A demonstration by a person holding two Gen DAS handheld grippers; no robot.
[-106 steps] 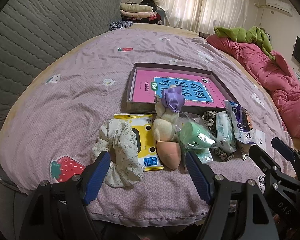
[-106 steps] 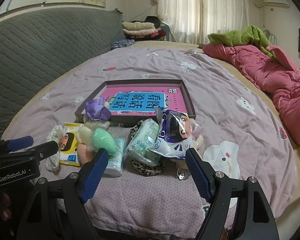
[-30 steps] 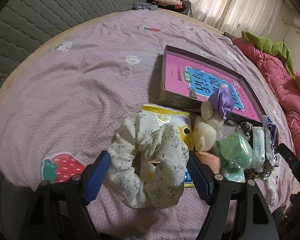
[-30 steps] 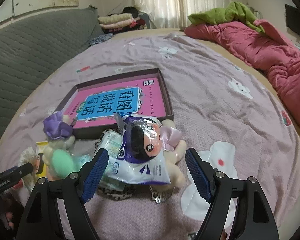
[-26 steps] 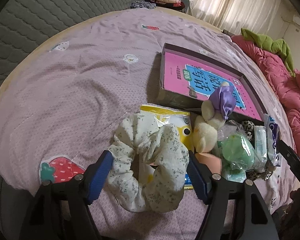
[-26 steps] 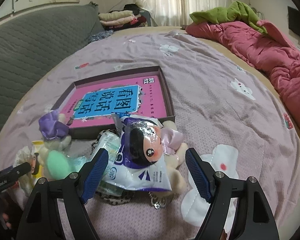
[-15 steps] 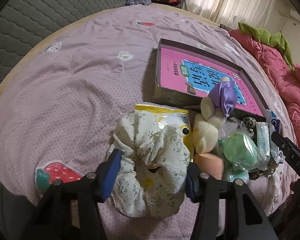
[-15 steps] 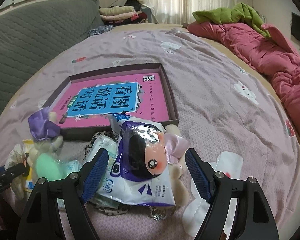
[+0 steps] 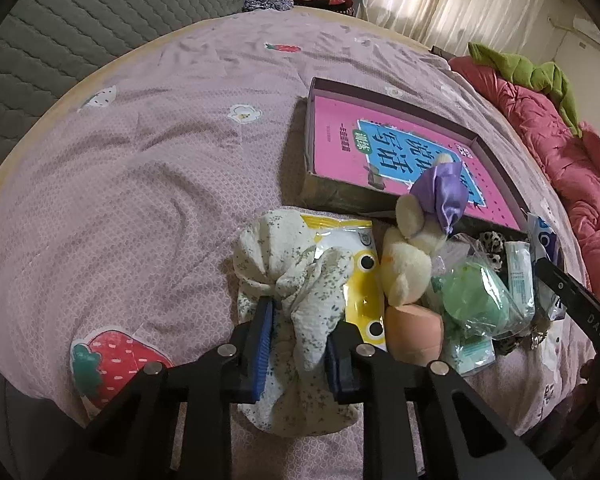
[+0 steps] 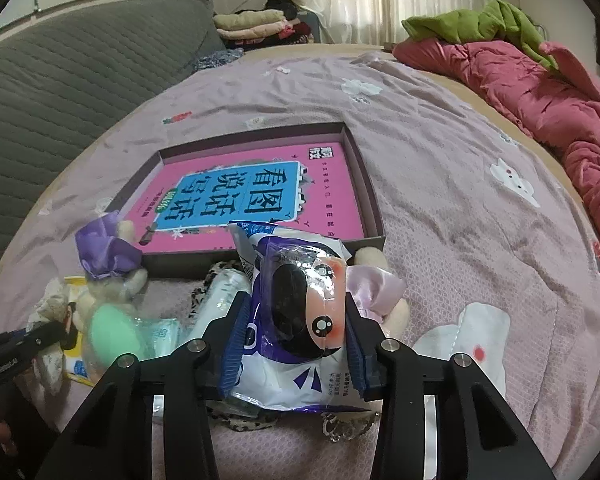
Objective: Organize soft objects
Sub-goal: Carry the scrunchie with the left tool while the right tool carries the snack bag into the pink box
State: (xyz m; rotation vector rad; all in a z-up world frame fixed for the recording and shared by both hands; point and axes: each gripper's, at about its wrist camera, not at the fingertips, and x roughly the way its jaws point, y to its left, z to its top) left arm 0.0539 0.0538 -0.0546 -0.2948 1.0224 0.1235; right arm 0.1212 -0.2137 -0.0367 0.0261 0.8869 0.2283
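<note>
My left gripper (image 9: pixel 299 346) is shut on a cream floral scrunchie (image 9: pixel 300 280) lying on the purple bedspread. Beside it are a yellow packet (image 9: pixel 358 272), a cream plush with a purple bow (image 9: pixel 410 256), a peach sponge (image 9: pixel 414 330) and a bagged green sponge (image 9: pixel 476 300). My right gripper (image 10: pixel 296 346) is shut on a white and purple cartoon-face packet (image 10: pixel 304 320) that rests on the pile. A shallow box with a pink book (image 10: pixel 256 192) lies just behind the pile.
A leopard scrunchie (image 10: pixel 204 292) and a wipes packet (image 10: pixel 220 304) lie under the cartoon packet, next to a plush with a pink bow (image 10: pixel 376 288). A red quilt (image 10: pixel 540 88) lies at the right, a grey headboard (image 10: pixel 60 72) at the left.
Both grippers moved forward and closed: the left onto the floral scrunchie, the right onto the cartoon-face packet. Both were open one second ago.
</note>
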